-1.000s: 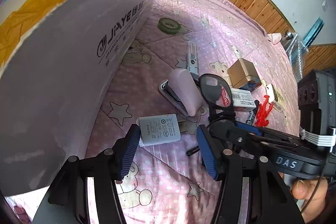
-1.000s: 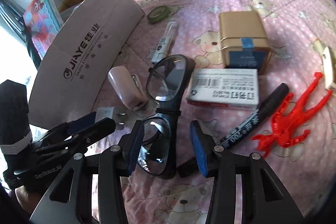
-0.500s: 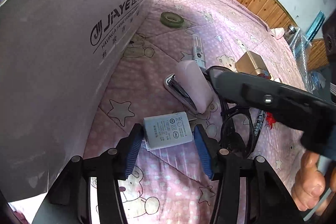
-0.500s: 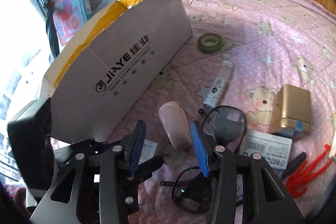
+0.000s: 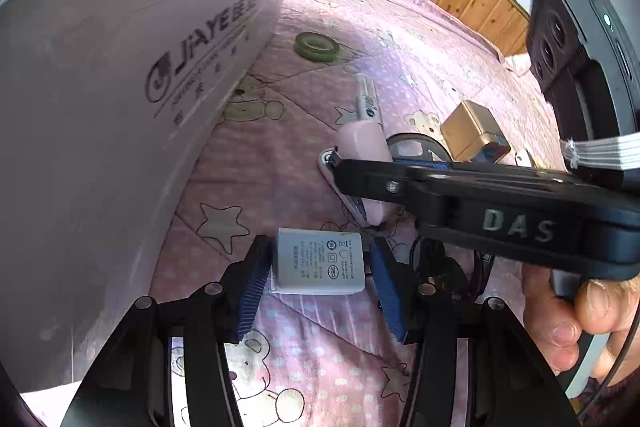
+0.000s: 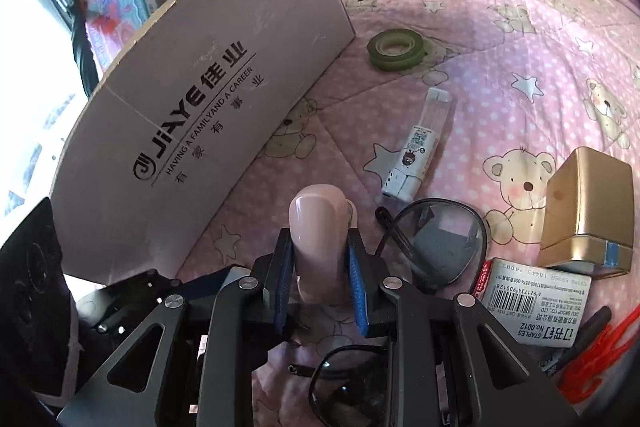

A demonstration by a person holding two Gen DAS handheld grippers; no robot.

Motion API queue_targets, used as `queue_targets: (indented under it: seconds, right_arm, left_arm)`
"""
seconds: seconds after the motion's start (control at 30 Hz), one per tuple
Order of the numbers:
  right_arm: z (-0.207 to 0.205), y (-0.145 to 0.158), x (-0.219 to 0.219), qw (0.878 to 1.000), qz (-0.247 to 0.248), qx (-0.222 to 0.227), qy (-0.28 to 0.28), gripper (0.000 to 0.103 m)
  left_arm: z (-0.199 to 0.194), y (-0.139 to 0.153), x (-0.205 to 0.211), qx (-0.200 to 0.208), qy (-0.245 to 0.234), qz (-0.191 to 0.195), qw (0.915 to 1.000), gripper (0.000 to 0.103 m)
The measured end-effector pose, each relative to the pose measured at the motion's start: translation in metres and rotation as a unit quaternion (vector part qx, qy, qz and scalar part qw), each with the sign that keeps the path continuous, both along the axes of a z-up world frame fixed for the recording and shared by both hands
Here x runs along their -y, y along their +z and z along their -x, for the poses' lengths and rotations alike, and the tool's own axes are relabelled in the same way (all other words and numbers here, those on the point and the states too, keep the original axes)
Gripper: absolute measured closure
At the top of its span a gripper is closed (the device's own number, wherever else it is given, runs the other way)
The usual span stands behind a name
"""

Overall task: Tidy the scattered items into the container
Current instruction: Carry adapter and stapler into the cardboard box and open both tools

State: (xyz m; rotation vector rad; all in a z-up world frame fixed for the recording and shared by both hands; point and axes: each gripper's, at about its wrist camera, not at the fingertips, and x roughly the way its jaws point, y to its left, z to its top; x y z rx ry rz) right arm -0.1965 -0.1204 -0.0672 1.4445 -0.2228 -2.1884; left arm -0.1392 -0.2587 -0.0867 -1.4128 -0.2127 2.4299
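On the pink bedspread lies a white charger (image 5: 318, 263), and my left gripper (image 5: 318, 267) is open, its blue pads close on either side of it. My right gripper (image 6: 320, 267) is shut on a pink stapler (image 6: 318, 223), which still rests on the bedspread. The same stapler (image 5: 364, 147) shows in the left wrist view, partly hidden by the right tool's black body. The cardboard box (image 6: 208, 115) stands just left of both grippers, its printed wall (image 5: 120, 107) towering over the charger.
Black glasses (image 6: 440, 243) lie right of the stapler, with a white tube (image 6: 420, 147), a green tape roll (image 6: 396, 49), a gold tin (image 6: 588, 203), a staples box (image 6: 532, 307), a black marker (image 6: 580, 339) and a red toy figure (image 6: 600, 351). A hand (image 5: 580, 319) holds the right tool.
My right gripper swung left from the glasses to the pink stapler and shut on it. My left gripper moved in around the charger and narrowed a little.
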Motion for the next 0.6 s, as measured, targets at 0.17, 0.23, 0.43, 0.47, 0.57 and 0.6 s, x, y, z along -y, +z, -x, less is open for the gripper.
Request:
queue_targets:
  seconds: [0.17,0.23,0.43,0.47,0.57,0.6]
  right_arm:
    - [-0.015,0.032,-0.016,0.999,0.025,-0.031,-0.015,0.077]
    - [-0.021,0.039,-0.021,0.999,0.026,-0.035,-0.023,0.077]
    - [-0.042,0.054,-0.035,0.997,0.037,-0.038,-0.047,0.077]
    - [-0.045,0.056,-0.037,0.997,0.039,-0.037,-0.05,0.077]
    - [-0.058,0.06,-0.045,0.997,0.043,-0.04,-0.059,0.077]
    - [-0.061,0.062,-0.048,0.996,0.045,-0.04,-0.062,0.077]
  left_arm:
    - [-0.004,0.006,0.007,0.002,0.003,-0.018,0.9998,0.056]
    - [-0.007,0.013,0.008,-0.005,0.005,-0.021,0.9998,0.056]
    - [-0.021,0.037,0.0,-0.02,-0.004,-0.016,0.9997,0.056]
    - [-0.022,0.041,-0.003,-0.022,-0.006,-0.014,0.9996,0.056]
    - [-0.029,0.053,-0.008,-0.029,-0.011,-0.009,0.9995,0.056]
    - [-0.031,0.057,-0.01,-0.031,-0.013,-0.008,0.9994,0.056]
